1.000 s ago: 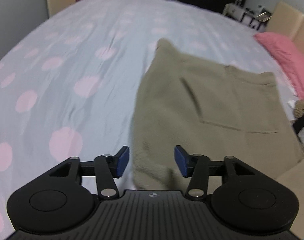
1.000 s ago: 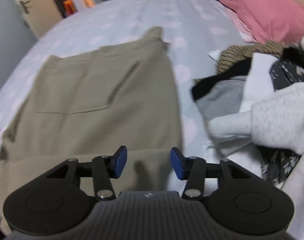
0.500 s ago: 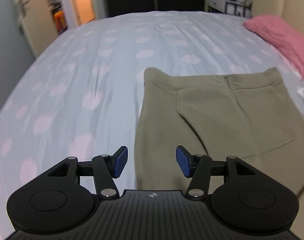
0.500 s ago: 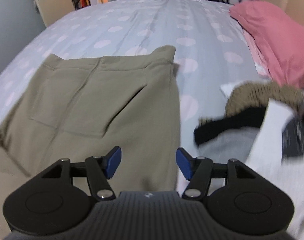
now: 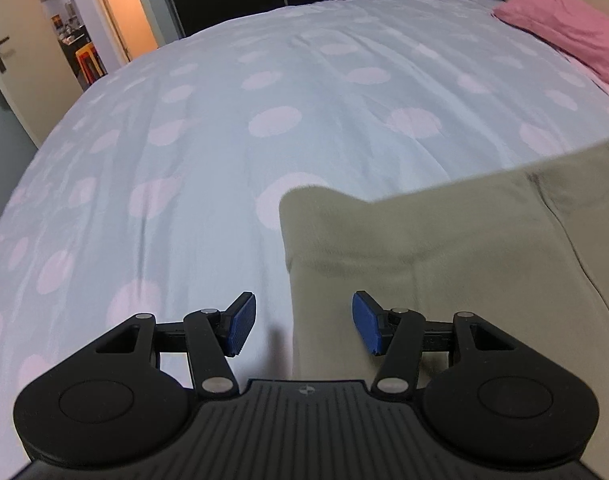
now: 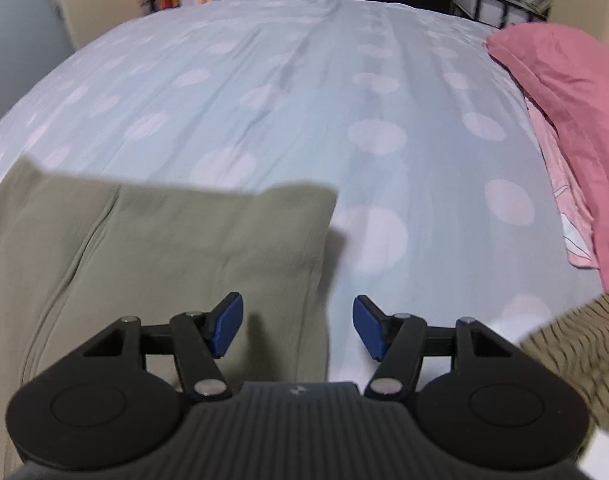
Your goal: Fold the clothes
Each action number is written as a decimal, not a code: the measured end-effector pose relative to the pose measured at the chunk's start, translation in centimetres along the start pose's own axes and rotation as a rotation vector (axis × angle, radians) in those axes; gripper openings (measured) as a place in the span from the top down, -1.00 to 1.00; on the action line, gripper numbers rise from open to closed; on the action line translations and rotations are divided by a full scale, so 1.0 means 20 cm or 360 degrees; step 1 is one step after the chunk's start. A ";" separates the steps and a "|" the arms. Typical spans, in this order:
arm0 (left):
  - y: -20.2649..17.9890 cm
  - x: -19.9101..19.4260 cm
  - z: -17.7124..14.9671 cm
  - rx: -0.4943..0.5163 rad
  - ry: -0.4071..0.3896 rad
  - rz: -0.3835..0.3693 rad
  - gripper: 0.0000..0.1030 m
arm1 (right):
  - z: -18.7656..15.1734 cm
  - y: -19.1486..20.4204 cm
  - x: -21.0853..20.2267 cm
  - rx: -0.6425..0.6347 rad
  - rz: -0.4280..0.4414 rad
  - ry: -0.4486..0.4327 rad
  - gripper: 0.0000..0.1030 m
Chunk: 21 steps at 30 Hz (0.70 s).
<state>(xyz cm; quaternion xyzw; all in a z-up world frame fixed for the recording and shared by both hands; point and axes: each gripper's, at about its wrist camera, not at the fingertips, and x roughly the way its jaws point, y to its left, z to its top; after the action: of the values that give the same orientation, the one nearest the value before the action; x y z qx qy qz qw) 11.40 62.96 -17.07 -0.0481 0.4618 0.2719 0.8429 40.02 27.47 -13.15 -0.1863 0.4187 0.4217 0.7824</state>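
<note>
Hovering: we hold both grippers above the near end of a bed, each pointing down and forward at the cloth below.
Garment: an olive-green piece of clothing (image 5: 444, 248) lies flat on the bed sheet (image 5: 264, 120), a pale blue cover with pink dots; a seam runs down it in both views, and what kind of garment it is we cannot tell for sure.
Left gripper (image 5: 303, 324): our jaws stand apart with nothing pressed between the blue pads; the garment's left edge runs up between them, so the left pad is over bare sheet and the right pad over cloth.
Right gripper (image 6: 297, 328): our jaws stand apart here too, empty; the garment's right edge passes between them, the left pad over cloth, the right pad over sheet.
Corners: the garment's far left corner (image 5: 300, 196) and far right corner (image 6: 320, 196) both lie ahead of our fingertips, slightly lifted off the sheet.
Contact: we cannot tell whether any pad touches the cloth.
Pillow: a pink pillow (image 6: 564, 92) lies at the right side of the bed, well apart from the garment.
Other clothing: a brown striped fabric (image 6: 576, 352) sits just beside our right gripper, on its right, blurred.
Background: an open doorway (image 5: 116, 8) shows warm light beyond the bed.
</note>
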 end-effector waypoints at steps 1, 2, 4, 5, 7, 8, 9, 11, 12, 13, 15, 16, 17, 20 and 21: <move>0.01 0.04 0.01 -0.0015 -0.0004 -0.0002 -0.01 | 0.04 -0.02 0.04 0.0031 0.0004 -0.0004 -0.25; 0.01 0.07 0.03 -0.0022 0.0000 0.0005 -0.01 | 0.07 -0.04 0.09 0.0057 0.0007 -0.0007 -0.25; 0.00 0.15 0.06 -0.0012 0.0018 0.0027 -0.06 | 0.11 -0.05 0.17 0.0083 0.0004 -0.0005 -0.25; 0.00 0.17 0.06 -0.0016 0.0013 0.0040 -0.09 | 0.13 -0.06 0.21 0.0091 -0.0003 0.0004 -0.25; 0.00 0.21 0.08 -0.0051 -0.0008 0.0053 -0.10 | 0.14 -0.06 0.30 0.0107 -0.0015 0.0037 -0.22; 0.00 0.22 0.09 -0.0072 -0.0015 0.0050 -0.10 | 0.14 -0.06 0.34 0.0117 -0.0003 0.0044 -0.21; 0.01 0.24 0.09 -0.0096 -0.0023 0.0042 -0.10 | 0.14 -0.07 0.37 0.0128 0.0009 0.0050 -0.21; 0.02 0.27 0.10 -0.0126 -0.0029 0.0024 -0.10 | 0.14 -0.07 0.42 0.0145 0.0025 0.0047 -0.21; 0.03 0.28 0.11 -0.0139 -0.0034 0.0017 -0.10 | 0.15 -0.07 0.44 0.0153 0.0026 0.0047 -0.22; 0.03 0.29 0.11 -0.0155 -0.0042 0.0014 -0.10 | 0.16 -0.06 0.45 0.0157 0.0024 0.0048 -0.21; 0.03 0.29 0.12 -0.0197 -0.0060 0.0002 0.16 | 0.18 -0.03 0.46 0.0113 0.0007 0.0054 -0.03; 0.02 0.29 0.12 -0.0217 -0.0065 -0.0015 0.31 | 0.19 0.00 0.45 0.0083 0.0011 0.0056 0.29; 0.01 0.28 0.13 -0.0231 -0.0071 -0.0019 0.49 | 0.20 0.03 0.45 0.0054 0.0021 0.0064 0.45; -0.04 0.22 0.15 -0.0189 -0.0086 0.0046 0.74 | 0.22 0.12 0.43 -0.0069 -0.0069 0.0074 0.62; -0.05 0.20 0.16 -0.0178 -0.0093 0.0060 0.76 | 0.23 0.13 0.39 -0.0081 -0.0087 0.0062 0.63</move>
<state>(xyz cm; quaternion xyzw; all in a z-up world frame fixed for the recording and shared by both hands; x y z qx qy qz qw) 15.97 64.77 -18.62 -0.0783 0.4218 0.3145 0.8468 42.47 35.94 -16.73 -0.2257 0.4177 0.4069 0.7804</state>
